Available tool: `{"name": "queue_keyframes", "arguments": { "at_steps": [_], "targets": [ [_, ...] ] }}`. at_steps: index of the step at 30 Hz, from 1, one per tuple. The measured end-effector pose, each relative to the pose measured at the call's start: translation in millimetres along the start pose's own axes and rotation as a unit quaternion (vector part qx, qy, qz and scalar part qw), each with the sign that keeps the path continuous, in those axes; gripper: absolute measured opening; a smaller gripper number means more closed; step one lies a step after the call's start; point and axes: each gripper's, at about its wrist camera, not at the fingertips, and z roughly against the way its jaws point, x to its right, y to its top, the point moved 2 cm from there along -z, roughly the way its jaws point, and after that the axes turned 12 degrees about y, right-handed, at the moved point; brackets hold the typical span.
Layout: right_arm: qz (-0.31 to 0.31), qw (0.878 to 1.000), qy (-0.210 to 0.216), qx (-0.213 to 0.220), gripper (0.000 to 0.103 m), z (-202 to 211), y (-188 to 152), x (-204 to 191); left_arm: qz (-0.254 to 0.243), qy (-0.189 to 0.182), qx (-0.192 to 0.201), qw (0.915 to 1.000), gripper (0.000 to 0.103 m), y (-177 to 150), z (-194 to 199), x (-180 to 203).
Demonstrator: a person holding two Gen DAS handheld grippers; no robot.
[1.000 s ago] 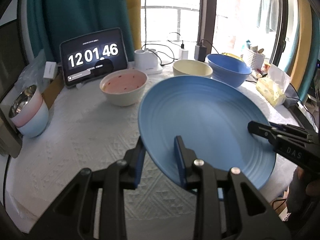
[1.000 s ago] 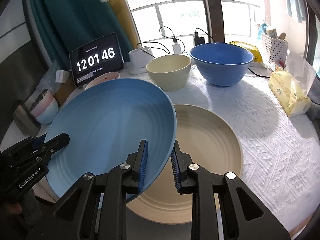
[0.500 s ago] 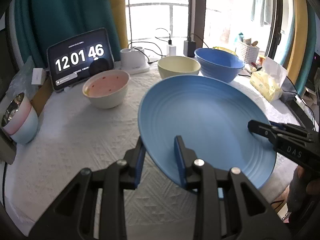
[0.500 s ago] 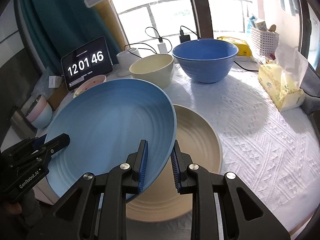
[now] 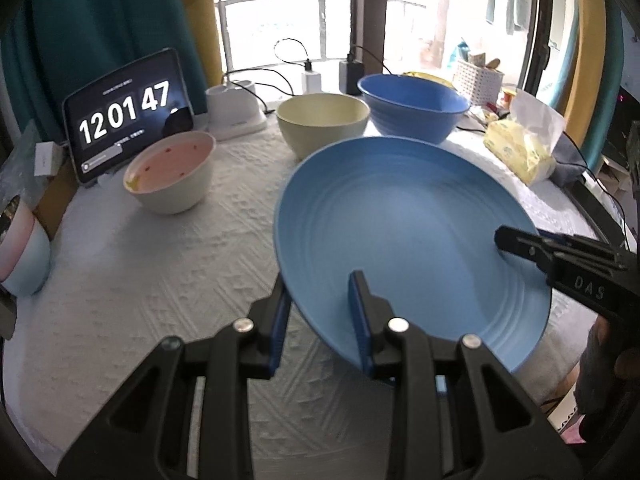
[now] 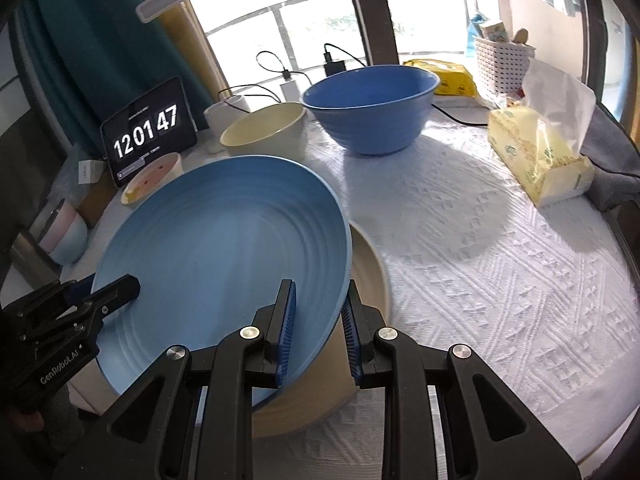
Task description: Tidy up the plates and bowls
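Presently both claws hold one blue plate (image 6: 224, 264) between them, clear of the bench (image 6: 500, 280). The right claw (image 6: 318, 320) is narrowed onto the plate's near right rim, one pad on the upper face and one beneath. The left claw (image 5: 320, 316) is likewise narrowed onto the near left rim, gripping it the same way. Each claw shows in the other's view, clamped at the opposite edge, so the plate hangs between the two hands and is tilted rather than level.

Taking the blue plate as landmark: directly below its right edge lies a beige plate (image 6: 368, 268), flat on the bench and largely covered from the right wrist view. The held plate overlaps it only in part, sitting off to its left. In my judgement the coming move turns on this offset: the blue plate must travel rightward and level out before it can settle squarely on the beige one, and the right hand is the nearer to that target.

Beyond the plate stand a cream bowl (image 5: 322, 120), a pink-lined bowl (image 5: 170, 176) and, farthest, a large blue bowl (image 5: 412, 108).
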Motion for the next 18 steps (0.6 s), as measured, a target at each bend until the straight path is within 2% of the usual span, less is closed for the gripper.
{"name": "queue_keyframes", "arguments": {
  "at_steps": [18],
  "targets": [
    [-0.015,1.0,-0.006,-0.013,0.025,-2,-4,16,-0.015,0.001,-0.028,0.9995,0.032,-5,-11,13]
  ]
}}
